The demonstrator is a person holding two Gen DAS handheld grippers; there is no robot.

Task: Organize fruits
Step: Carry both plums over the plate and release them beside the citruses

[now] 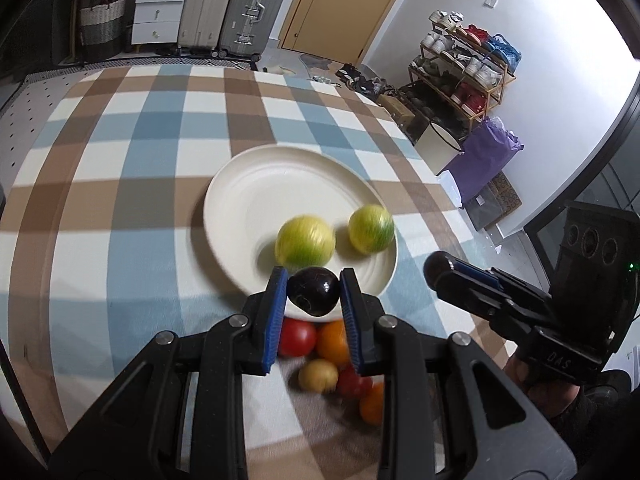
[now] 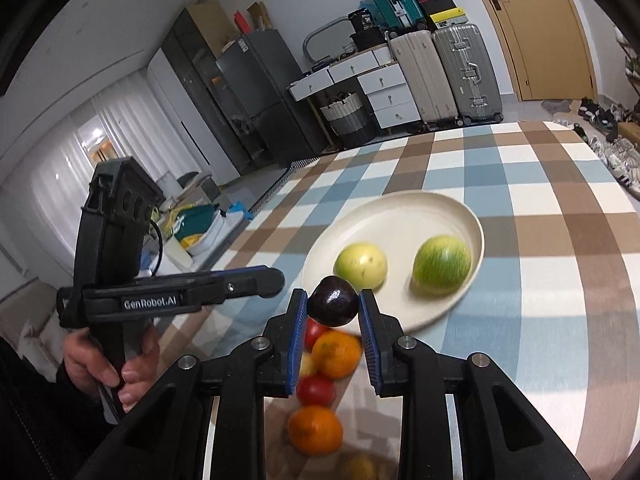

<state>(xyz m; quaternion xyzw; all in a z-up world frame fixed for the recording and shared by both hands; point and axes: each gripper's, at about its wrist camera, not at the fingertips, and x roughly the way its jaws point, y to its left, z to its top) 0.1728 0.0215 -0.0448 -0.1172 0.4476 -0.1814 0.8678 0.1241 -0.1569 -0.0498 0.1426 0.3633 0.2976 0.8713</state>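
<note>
In the left wrist view my left gripper is shut on a dark purple plum, held just above the near rim of a cream plate. Two yellow-green fruits lie on that plate. The right wrist view shows my right gripper shut on a second dark plum, also over the plate's near edge, with the yellow-green fruits beyond. Each gripper appears side-on in the other's view.
Loose tomatoes, oranges and a yellow fruit lie on the checked tablecloth under the grippers. Suitcases, drawers and a shoe rack stand beyond the table. A hand grips the left handle.
</note>
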